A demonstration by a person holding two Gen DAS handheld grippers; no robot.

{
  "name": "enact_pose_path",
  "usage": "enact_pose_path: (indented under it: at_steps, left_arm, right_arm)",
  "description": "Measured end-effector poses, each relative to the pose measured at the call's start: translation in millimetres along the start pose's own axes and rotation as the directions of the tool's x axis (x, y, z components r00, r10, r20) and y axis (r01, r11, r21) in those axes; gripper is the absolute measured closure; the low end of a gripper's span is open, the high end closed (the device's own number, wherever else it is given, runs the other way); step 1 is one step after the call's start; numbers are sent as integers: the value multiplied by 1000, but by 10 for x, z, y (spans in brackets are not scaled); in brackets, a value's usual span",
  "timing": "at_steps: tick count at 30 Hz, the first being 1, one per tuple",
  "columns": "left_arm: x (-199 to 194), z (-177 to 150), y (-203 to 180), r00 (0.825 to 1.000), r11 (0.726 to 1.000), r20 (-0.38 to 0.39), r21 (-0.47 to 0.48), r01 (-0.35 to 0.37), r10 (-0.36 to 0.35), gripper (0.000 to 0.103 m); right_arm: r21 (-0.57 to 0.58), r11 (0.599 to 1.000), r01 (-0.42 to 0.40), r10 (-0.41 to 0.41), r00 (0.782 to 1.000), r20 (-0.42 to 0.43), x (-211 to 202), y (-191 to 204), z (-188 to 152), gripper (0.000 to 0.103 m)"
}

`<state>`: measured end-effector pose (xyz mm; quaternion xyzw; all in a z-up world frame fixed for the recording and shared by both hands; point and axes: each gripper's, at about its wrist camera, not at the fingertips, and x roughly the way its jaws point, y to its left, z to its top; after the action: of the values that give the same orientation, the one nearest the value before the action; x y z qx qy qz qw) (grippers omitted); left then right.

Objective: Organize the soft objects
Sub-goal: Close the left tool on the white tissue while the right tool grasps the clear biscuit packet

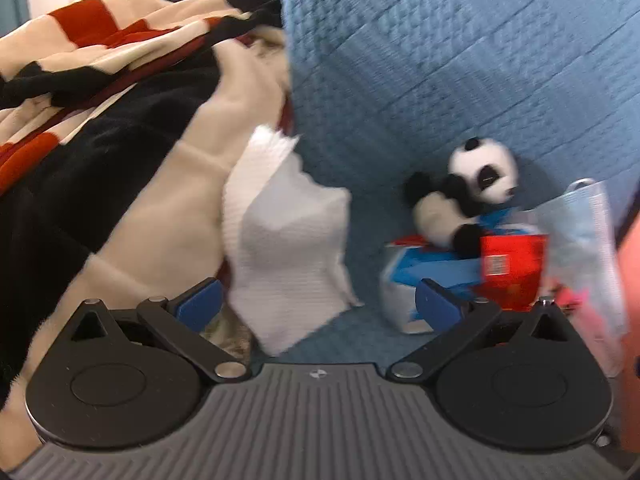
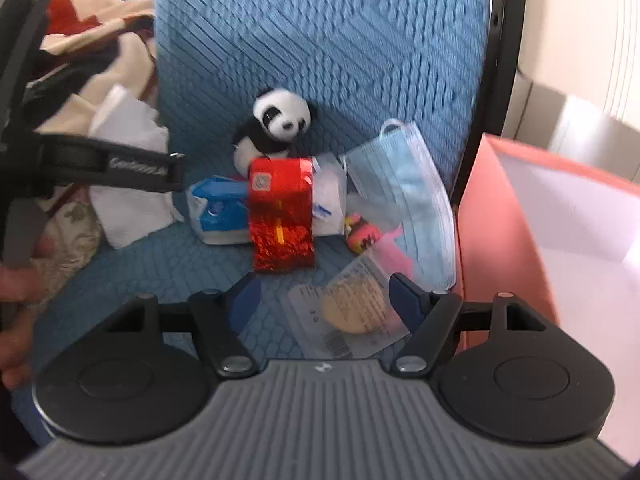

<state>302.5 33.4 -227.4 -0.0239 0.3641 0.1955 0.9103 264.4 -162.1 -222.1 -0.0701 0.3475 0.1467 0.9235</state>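
At the far left lies a heaped fleece blanket in cream, black and red (image 1: 120,120). Just right of it a crumpled white knitted cloth (image 1: 288,240) rests against the quilted blue seat cushion (image 1: 440,60). My left gripper (image 1: 320,306) points down at this cloth with its blue-tipped fingers (image 1: 200,304) spread wide and nothing between them. The cloth lies directly ahead and slightly left of the gap, with its long axis running away from me.

Further right, a small black-and-white plush panda (image 2: 280,124) leans on the seat back, above a blue-and-white soft tissue pack (image 2: 220,212) and a shiny red foil packet (image 2: 280,220). Right of these a pale blue pleated face mask (image 2: 404,200) stands on edge beside a pink-and-yellow small toy (image 2: 360,232); what that toy is, I cannot tell.

My right gripper (image 2: 324,300) is also spread, gripping nothing. A clear plastic sachet holding a round tan item (image 2: 348,312) lies flat between its fingers, untouched, long axis slanting across the gap. The right hand is nearer this pile; the left is nearer the cloth.

At the far right stands an open salmon-pink box with a white interior (image 2: 560,220), probably the destination.
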Motion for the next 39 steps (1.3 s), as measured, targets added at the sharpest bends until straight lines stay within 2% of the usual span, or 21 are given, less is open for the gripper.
enact_pose_path:
  at_steps: [4, 11, 18, 22, 28, 30, 34, 35, 36, 39]
  left_arm:
    - [145, -56, -22, 995, 995, 22, 33, -99, 98, 0]
    - [371, -51, -11, 993, 993, 15, -13, -117, 117, 1]
    - [445, -76, -89, 980, 981, 48, 23, -192, 191, 1]
    - [474, -59, -100, 980, 981, 59, 23, -191, 190, 1]
    - [472, 2, -71, 989, 990, 53, 9, -140, 140, 2]
    - [466, 5, -76, 989, 991, 57, 12, -137, 136, 6]
    - [476, 9, -79, 987, 989, 72, 14, -144, 143, 9]
    - [481, 10, -81, 988, 990, 74, 15, -140, 139, 13]
    - [492, -3, -85, 989, 991, 70, 15, -133, 132, 18]
    - [586, -10, -34, 994, 994, 15, -15, -112, 113, 21]
  right_arm:
    - [20, 1000, -20, 21, 999, -32, 145, 8, 16, 30]
    - [-20, 999, 39, -40, 998, -57, 354, 23, 30, 30]
    - [-37, 998, 52, -55, 995, -78, 467, 18, 30, 30]
    - [-35, 998, 56, -59, 993, -104, 537, 50, 14, 30]
    - [-40, 998, 56, -61, 992, -112, 571, 44, -15, 30]
    - [-33, 998, 56, -60, 992, -114, 577, 28, -24, 30]
    - [-11, 997, 74, -75, 992, -102, 596, -22, -27, 30]
    - [-4, 998, 68, -68, 992, -108, 619, -36, -32, 30]
    - [3, 998, 63, -62, 991, -116, 649, -51, -41, 30]
    - [-4, 998, 60, -60, 990, -130, 688, -38, -60, 30]
